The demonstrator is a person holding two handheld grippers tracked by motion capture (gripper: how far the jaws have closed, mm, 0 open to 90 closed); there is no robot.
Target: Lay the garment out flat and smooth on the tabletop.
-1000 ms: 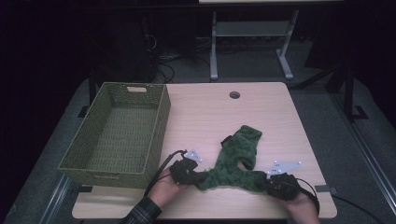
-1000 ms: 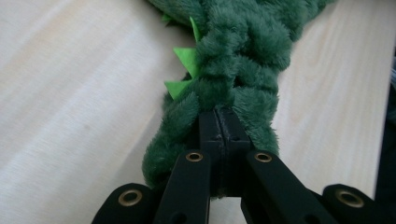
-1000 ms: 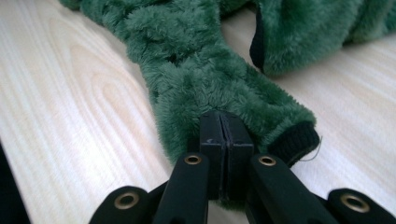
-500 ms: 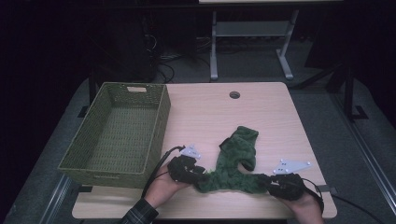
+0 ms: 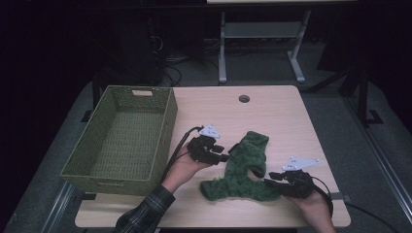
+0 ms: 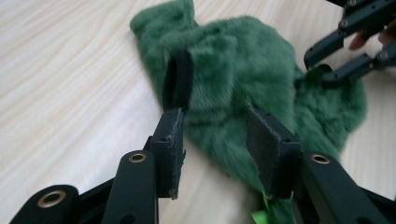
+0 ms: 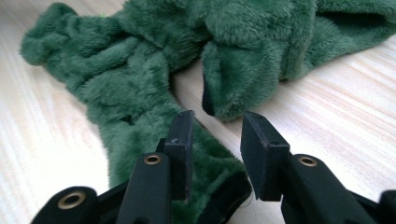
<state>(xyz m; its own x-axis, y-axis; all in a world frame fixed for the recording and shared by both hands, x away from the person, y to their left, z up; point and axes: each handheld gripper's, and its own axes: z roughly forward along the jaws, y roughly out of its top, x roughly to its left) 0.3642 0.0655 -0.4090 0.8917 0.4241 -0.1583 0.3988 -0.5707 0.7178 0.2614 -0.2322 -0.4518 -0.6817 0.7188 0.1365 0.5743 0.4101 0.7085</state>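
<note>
Green fleece garment [image 5: 244, 167] lies crumpled on the wooden table [image 5: 272, 111], right of the basket [image 5: 121, 136]. The left gripper [image 5: 224, 156] and right gripper [image 5: 268, 180], jaws just parted, hold nothing; closing again could pinch only loose pile, which may slip out.

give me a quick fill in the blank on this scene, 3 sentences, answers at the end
1. The fuzzy garment lying on the table is ____ in colour.
2. The woven basket stands beside the person's ____ tool.
3. The jaws of the right tool stand ____, with nothing clamped between them.

Missing words: green; left; open
</note>
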